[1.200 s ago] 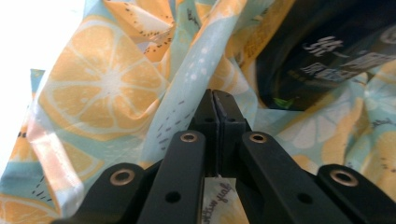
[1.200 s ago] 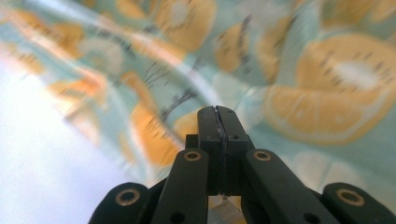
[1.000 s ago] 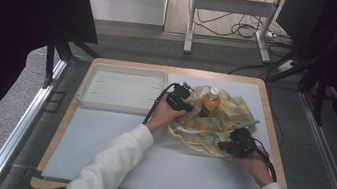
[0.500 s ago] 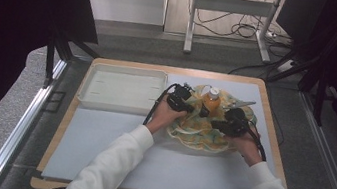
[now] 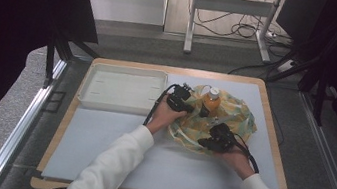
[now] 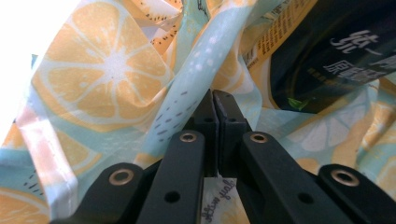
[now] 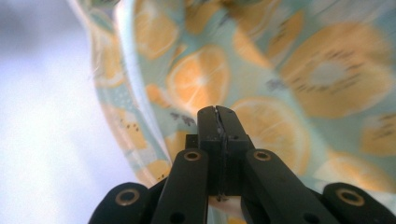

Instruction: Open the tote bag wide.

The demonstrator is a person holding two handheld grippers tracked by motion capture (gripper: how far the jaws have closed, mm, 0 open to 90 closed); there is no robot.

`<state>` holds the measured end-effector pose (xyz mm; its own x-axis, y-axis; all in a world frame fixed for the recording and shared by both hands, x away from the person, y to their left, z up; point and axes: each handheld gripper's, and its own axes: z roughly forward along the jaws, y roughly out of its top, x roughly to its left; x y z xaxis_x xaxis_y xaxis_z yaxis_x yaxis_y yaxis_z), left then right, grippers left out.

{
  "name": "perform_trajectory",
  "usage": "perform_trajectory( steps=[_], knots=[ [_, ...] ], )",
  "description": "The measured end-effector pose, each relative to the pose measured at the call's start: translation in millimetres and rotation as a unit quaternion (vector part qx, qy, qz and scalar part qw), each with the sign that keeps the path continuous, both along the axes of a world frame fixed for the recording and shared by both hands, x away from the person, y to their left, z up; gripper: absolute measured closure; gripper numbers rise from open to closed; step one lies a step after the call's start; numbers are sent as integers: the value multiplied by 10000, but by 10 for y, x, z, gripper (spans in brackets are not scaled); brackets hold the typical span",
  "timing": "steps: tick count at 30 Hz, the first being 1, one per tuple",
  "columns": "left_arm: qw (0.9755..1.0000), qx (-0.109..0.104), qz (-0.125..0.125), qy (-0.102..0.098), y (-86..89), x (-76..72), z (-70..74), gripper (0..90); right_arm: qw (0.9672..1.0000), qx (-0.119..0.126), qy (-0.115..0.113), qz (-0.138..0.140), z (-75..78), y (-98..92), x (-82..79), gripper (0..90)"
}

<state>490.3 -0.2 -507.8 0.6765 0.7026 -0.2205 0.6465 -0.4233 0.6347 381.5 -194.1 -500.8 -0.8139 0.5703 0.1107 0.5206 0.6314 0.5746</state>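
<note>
High view: fruit-print cloth (image 5: pixel 223 120) at centre right of desk (image 5: pixel 114 142), bottle (image 5: pixel 211 100) standing on it. Left gripper view: left gripper (image 6: pixel 215 100) fingers pinch a fold, probably to wrap. Right gripper view: right gripper (image 7: pixel 218 113) fingers clamp the edge.

High view: table mat (image 5: pixel 100 135) evenly lit, soft; black surrounds left and right swallow all detail. Far floor bright.

Left gripper view: sharp on the fruit-print cloth (image 6: pixel 107 65); top-left corner blown out white; dark bottle label (image 6: pixel 336 51) slightly soft.

Right gripper view: cloth blurred throughout, left side hazy, pale; jaws crisp.
</note>
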Motion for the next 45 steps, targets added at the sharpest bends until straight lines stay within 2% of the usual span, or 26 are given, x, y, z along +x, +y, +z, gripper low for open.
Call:
perform_trajectory(
  steps=[6, 12, 20, 24, 30, 35, 40, 42, 45],
  knots=[
    [10000, 39, 16, 9, -39, 6, -18, 891, 10000, -22, 54, 58, -57, -3, -50, 893],
    [10000, 38, -7, -16, -45, 4, 6, 893, 10000, 72, 44, 37, -85, -28, -44, 893],
    [9995, -122, -167, -231, 10, -137, 216, 891, 9986, 464, -199, -122, 115, -131, -35, 893],
    [9991, -144, -240, -314, 46, -254, 332, 886, 9978, 531, -339, -181, 194, -193, -38, 893],
    [9980, -296, -301, -466, 202, -460, 450, 862, 9967, 546, -518, -308, 311, -311, -71, 893],
    [9967, -448, -336, -595, 397, -643, 527, 839, 9960, 602, -517, -410, 346, -397, -66, 892],
    [9964, -578, -301, -538, 600, -778, 523, 790, 9958, 614, -495, -473, 362, -445, -64, 882],
    [9965, -612, -287, -497, 663, -826, 509, 745, 9959, 589, -504, -459, 365, -455, -67, 868],
    [9962, -610, -238, -581, 764, -930, 487, 650, 9962, 549, -526, -431, 375, -468, -81, 846]
  ],
)
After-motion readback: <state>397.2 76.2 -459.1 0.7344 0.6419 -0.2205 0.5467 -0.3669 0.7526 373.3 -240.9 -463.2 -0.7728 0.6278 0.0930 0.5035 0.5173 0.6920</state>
